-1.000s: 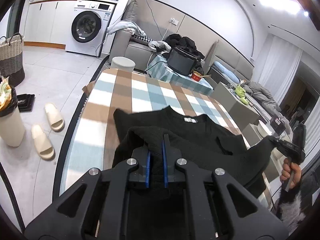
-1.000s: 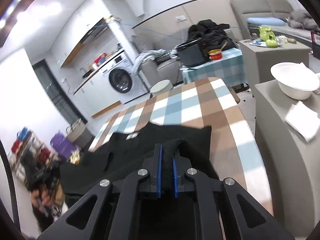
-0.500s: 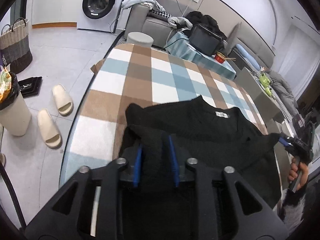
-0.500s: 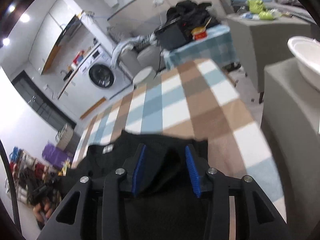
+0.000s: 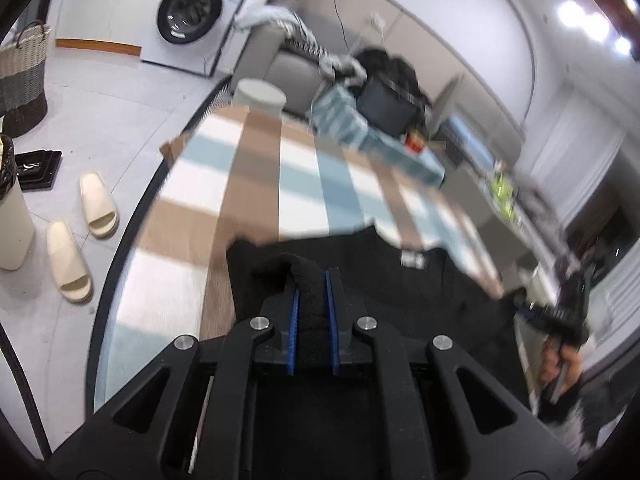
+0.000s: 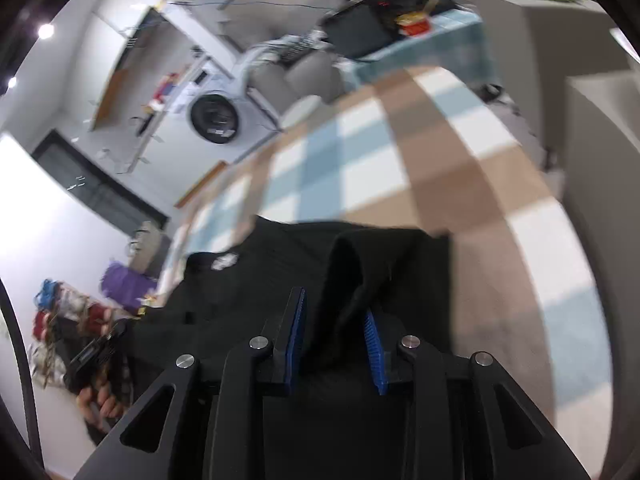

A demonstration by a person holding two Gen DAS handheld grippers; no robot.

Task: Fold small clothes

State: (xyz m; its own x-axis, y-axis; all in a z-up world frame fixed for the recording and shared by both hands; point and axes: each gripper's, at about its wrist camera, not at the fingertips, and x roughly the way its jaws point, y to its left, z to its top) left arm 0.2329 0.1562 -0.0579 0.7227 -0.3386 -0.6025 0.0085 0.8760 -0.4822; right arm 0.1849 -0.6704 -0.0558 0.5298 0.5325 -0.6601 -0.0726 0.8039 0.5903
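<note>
Notably, a white neck label [image 5: 412, 259] is seen on the black sweater [image 5: 360, 256], its writing blurred beyond reading. The sweater is spread on the checked tablecloth [image 5: 256, 184]. A raised fold is pinched tight by the left gripper [image 5: 311, 280]. The right gripper [image 6: 334, 312] is parted, loose fabric lying between its pads.

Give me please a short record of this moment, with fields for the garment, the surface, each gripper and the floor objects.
garment: black sweater, lying on the table, white neck label facing up
surface: table with checked cloth in brown, blue and white
left gripper: shut on a fold of the sweater
right gripper: open, a sweater fold between the pads
floor objects: cream slippers, woven basket
background: washing machine
</note>
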